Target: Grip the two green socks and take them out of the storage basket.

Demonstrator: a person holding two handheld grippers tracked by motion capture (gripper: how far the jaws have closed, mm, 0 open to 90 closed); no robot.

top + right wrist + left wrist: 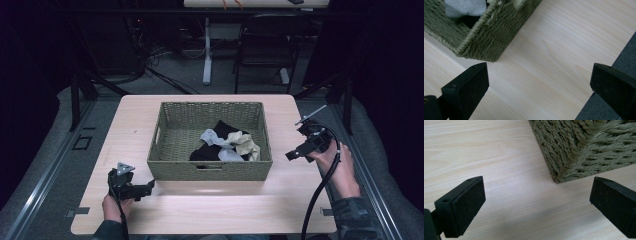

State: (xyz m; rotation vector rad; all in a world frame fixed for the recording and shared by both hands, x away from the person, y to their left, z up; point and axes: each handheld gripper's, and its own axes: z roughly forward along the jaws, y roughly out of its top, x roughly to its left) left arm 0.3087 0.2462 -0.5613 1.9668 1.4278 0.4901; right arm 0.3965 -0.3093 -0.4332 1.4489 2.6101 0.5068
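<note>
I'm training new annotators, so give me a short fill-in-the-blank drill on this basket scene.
1. The clothes lie inside the woven ____.
2. The basket stands on a light wooden ____.
3. Both the left tool and the right tool have their jaws ____.
4. The left tool's jaws point at a ____ of the basket.

Missing words: basket; table; open; corner

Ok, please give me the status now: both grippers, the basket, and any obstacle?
Left gripper open, empty, at basket's near-left corner. Right gripper open, empty, beside its right wall. Woven basket mid-table, clothes piled inside. Nothing in the way.
</note>
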